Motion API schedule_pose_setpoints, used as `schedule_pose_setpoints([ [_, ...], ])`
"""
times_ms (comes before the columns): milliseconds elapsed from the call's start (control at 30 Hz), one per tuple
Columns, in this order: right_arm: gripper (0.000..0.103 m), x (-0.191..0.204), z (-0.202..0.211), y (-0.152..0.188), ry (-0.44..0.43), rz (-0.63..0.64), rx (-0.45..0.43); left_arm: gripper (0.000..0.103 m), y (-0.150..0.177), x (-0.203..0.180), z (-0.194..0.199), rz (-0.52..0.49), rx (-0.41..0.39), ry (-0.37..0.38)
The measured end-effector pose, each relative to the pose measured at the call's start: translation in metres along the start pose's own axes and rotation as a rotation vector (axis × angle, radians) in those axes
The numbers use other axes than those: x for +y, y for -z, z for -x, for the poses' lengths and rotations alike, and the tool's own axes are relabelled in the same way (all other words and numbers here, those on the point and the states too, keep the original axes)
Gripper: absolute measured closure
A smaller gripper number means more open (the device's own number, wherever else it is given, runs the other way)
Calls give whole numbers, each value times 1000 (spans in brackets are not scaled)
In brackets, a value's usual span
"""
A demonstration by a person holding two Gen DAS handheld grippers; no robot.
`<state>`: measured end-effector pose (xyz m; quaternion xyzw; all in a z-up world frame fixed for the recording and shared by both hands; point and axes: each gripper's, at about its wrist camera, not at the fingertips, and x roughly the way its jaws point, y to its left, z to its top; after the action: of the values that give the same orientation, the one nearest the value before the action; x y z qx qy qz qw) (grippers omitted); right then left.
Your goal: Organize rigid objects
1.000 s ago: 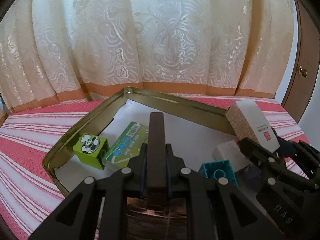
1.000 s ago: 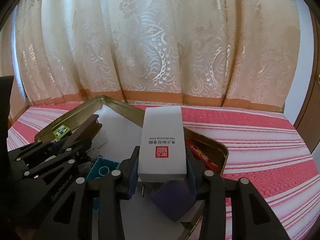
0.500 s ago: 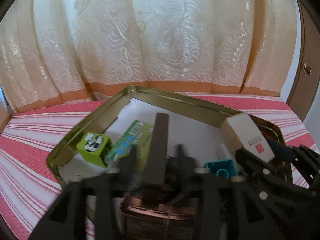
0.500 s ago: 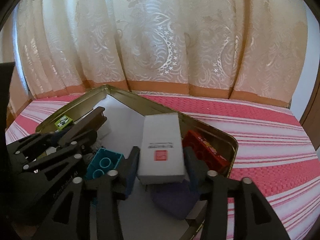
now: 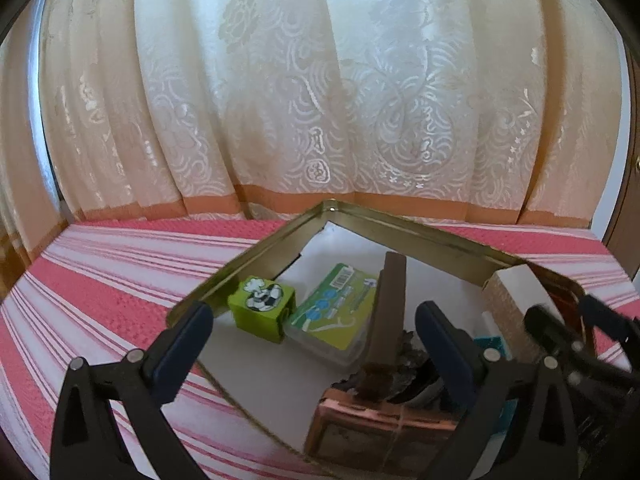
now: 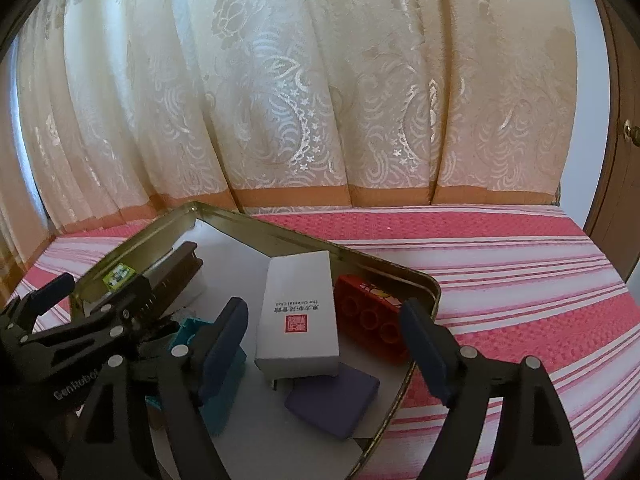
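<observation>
Jaws of the left gripper are opening wide around a brown bar, not touching it. Right gripper is opening too; the white box lies free in the tray.

Cream patterned curtain with an orange hem band hangs behind a red-and-white striped cloth; brown wooden door at right.

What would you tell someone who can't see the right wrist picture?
A white box lies in a gold metal tray, free between the right tongs, whose jaws are opening. Beside it lie a red brick, a purple block and a teal brick; the left tongs reach in from the left.
</observation>
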<state>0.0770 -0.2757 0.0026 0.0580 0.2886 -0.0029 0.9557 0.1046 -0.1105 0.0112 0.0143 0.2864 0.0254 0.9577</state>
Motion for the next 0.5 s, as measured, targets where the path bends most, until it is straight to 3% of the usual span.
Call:
schedule_pose_setpoints([
  [267,23,-7,34,4,27,-79,-185,0,8,15,17,-32,-75,-22],
  [500,23,9,57,12,98,-34,-322,0,15,28,42,-27,-180,-20],
])
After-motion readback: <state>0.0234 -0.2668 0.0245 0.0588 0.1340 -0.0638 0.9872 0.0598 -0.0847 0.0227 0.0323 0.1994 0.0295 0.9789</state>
